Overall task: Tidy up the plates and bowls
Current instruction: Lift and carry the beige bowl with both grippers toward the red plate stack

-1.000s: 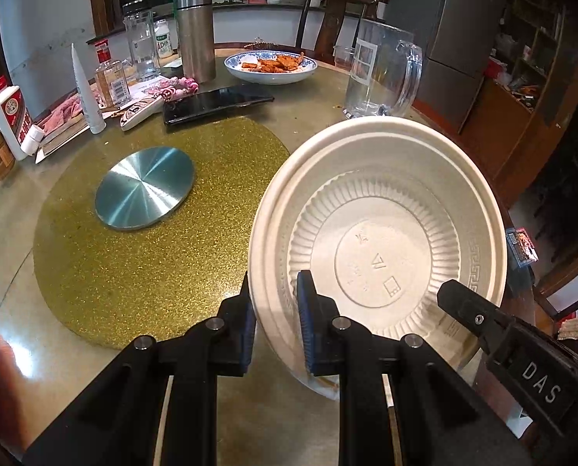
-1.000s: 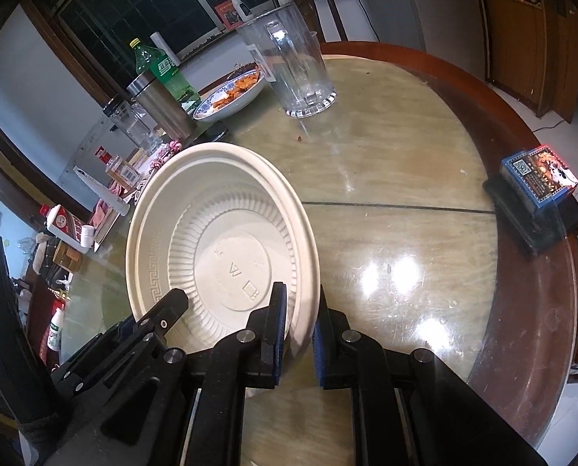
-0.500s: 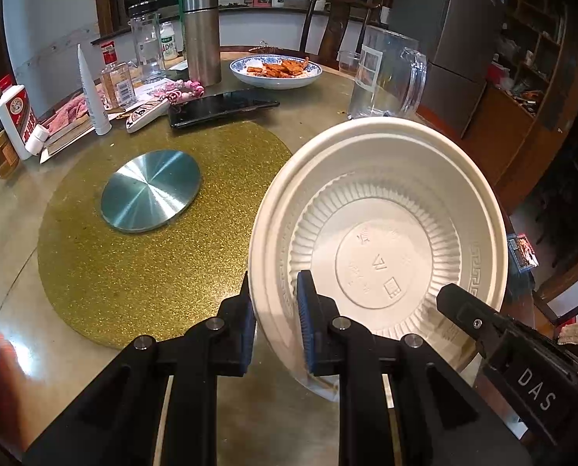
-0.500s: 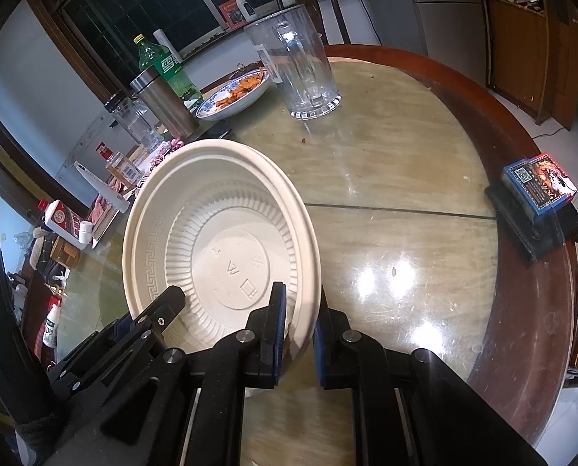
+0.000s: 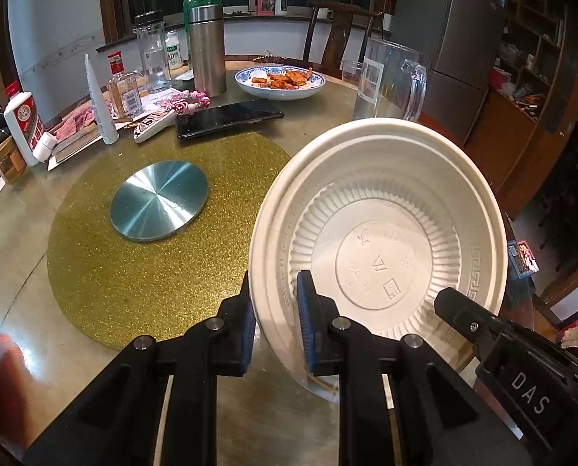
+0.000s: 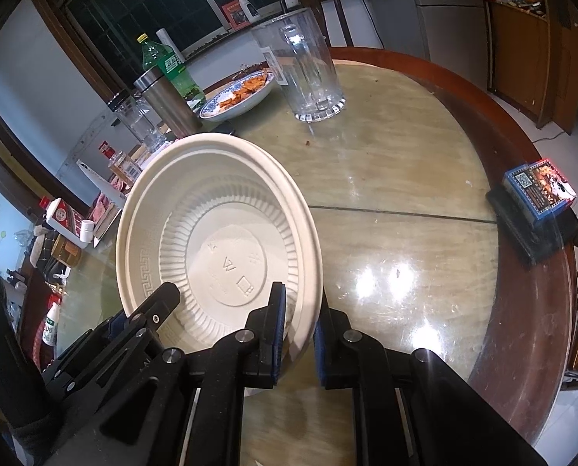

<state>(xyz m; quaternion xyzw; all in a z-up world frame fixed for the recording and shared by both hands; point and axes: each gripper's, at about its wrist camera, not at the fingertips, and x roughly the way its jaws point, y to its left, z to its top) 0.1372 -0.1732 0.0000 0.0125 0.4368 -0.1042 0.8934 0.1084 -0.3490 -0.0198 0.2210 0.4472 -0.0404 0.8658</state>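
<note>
Cream ribbed bowl, probably plastic, rim pinched by both claws.

Right tool: I have it clamped on the bowl's near rim.
Bowl: cream, tilted above the worktop.

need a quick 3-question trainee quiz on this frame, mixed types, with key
1. True or false: only the left claw grips the white bowl.
2. Which lies on the gold mat? A) steel flask B) round metal disc C) clear pitcher
3. Fill in: the blue-patterned dish holds fried ____.

Key: 1 false, the right claw also clamps its rim. 2 B, the disc. 3 food.
</note>
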